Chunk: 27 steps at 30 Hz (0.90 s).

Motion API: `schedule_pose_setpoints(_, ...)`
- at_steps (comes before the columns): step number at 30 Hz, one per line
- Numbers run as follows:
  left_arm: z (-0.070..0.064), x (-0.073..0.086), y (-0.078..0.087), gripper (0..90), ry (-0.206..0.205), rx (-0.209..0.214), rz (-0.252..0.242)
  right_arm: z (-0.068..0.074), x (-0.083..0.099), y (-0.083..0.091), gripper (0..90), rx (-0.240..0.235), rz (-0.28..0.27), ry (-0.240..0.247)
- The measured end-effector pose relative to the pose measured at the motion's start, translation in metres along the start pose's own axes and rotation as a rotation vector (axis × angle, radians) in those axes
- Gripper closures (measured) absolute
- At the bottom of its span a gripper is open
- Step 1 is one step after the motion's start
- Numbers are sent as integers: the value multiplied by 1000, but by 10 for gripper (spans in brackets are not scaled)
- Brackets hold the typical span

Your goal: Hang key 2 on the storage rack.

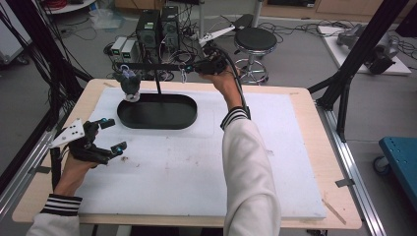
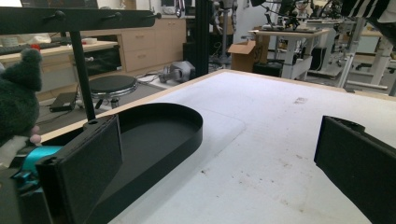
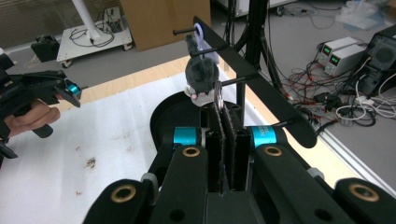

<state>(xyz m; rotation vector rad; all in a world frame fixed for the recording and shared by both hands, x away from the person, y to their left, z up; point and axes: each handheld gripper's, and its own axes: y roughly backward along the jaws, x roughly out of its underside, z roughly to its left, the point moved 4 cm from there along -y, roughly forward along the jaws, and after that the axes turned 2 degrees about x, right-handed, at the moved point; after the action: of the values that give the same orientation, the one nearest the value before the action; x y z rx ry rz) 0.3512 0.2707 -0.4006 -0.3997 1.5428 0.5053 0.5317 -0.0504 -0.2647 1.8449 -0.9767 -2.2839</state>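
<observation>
1. Lower left of the high view: the left tool (image 1: 109, 133) hovers over the white foam mat (image 1: 196, 172) near the worktop's (image 1: 314, 128) left edge, jaws spread wide with nothing between them. Bare mat stretches to its right.
2. Upper left: a black oval tray (image 1: 157, 112) with a low smooth wall lies on the mat. A thin post rises from it to a black rack bar (image 1: 162, 65) with pegs. A fuzzy grey plush toy (image 1: 130, 81) hangs from a peg by a pale loop, just above the tray's left end.
3. Upper centre: the right tool (image 1: 189, 67) is up at the bar's right end. In the right gripper view its jaws are pressed together on a thin metallic ring (image 3: 218, 95); what the ring belongs to is unclear.
</observation>
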Motion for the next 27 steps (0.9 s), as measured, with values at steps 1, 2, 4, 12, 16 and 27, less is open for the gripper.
schedule_pose_setpoints(1,0,0,0,17,0,-3,2,-1,1,-2,888,-1,2,-1)
schedule_pose_setpoints(2,0,0,0,17,0,-3,2,-1,2,-5,887,-6,7,-4)
schedule_pose_setpoints(4,0,0,1,17,-3,-2,2,-1,4,-8,887,-7,23,-6)
schedule_pose_setpoints(12,-1,-1,2,17,-1,2,-5,-5,14,-22,887,-13,33,-19)
schedule_pose_setpoints(16,-1,-1,2,17,-1,2,-4,-9,20,-25,887,-4,41,-30)
schedule_pose_setpoints(27,-2,-1,0,17,-3,8,0,-16,25,-30,887,2,44,-45)
